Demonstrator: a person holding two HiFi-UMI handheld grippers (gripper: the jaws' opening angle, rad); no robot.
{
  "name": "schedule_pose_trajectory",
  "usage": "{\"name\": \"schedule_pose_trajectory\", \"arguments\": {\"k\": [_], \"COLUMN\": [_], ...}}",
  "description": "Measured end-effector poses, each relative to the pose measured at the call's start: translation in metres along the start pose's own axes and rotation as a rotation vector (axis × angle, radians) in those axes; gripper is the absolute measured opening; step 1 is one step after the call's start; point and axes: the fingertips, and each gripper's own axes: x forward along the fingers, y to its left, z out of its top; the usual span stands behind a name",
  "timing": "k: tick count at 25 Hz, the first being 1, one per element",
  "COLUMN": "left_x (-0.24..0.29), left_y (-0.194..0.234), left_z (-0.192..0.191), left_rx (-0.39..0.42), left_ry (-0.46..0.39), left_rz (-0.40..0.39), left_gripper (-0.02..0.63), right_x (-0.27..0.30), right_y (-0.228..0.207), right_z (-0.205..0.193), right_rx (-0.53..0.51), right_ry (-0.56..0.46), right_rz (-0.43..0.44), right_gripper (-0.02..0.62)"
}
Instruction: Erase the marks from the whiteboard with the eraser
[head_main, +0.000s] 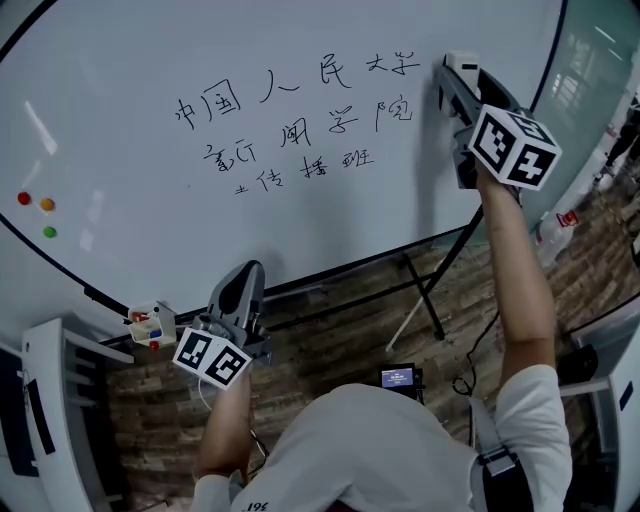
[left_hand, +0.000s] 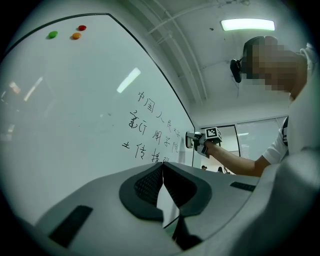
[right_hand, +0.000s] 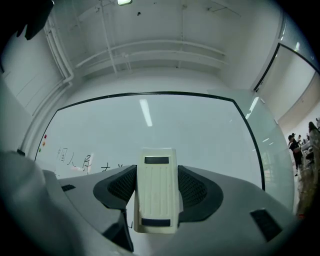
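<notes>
The whiteboard (head_main: 300, 180) carries three rows of black handwritten marks (head_main: 300, 120) across its middle. My right gripper (head_main: 455, 75) is raised to the board just right of the top rows, shut on a cream eraser (right_hand: 156, 195) whose ribbed back shows between the jaws. In the left gripper view that gripper with the eraser (left_hand: 192, 140) is seen pressed at the board beside the marks (left_hand: 150, 130). My left gripper (head_main: 245, 285) hangs low, below the board's bottom edge, shut with nothing in it (left_hand: 161, 167).
Three round magnets, red (head_main: 23, 198), orange (head_main: 46, 204) and green (head_main: 49, 232), sit at the board's left. A small box of items (head_main: 150, 325) rests at the lower left. The board's stand legs (head_main: 430, 290) cross over a brick-patterned floor.
</notes>
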Motion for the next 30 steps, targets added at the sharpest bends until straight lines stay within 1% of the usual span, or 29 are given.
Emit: {"name": "schedule_pose_trajectory", "arguments": {"k": [5, 9, 13, 18, 25, 30], "left_x": [0.004, 0.002, -0.001, 0.0, 0.006, 0.007], "left_y": [0.0, 0.005, 0.014, 0.025, 0.031, 0.035], "left_z": [-0.003, -0.003, -0.002, -0.005, -0.012, -0.012], "left_rx": [0.0, -0.004, -0.006, -0.025, -0.043, -0.048], "left_ry": [0.014, 0.014, 0.013, 0.015, 0.037, 0.046], "left_rz": [-0.008, -0.003, 0.009, 0.014, -0.003, -0.014], "left_gripper": [0.006, 0.006, 0.005, 0.006, 0.006, 0.005], "right_x": [0.018, 0.031, 0.031, 0.032, 0.033, 0.033], "right_y": [-0.017, -0.022, -0.023, -0.021, -0.019, -0.012], "right_z": [0.014, 0.005, 0.006, 0.006, 0.005, 0.004], "right_rx": [0.012, 0.011, 0.013, 0.022, 0.045, 0.06], "right_ry": [-0.022, -0.012, -0.056, -0.078, -0.084, -0.083], "right_rz": [-0.043, -0.064, -0.082, -0.111, -0.148, -0.152], "right_gripper": [0.27, 0.27, 0.27, 0.268, 0.268, 0.268]}}
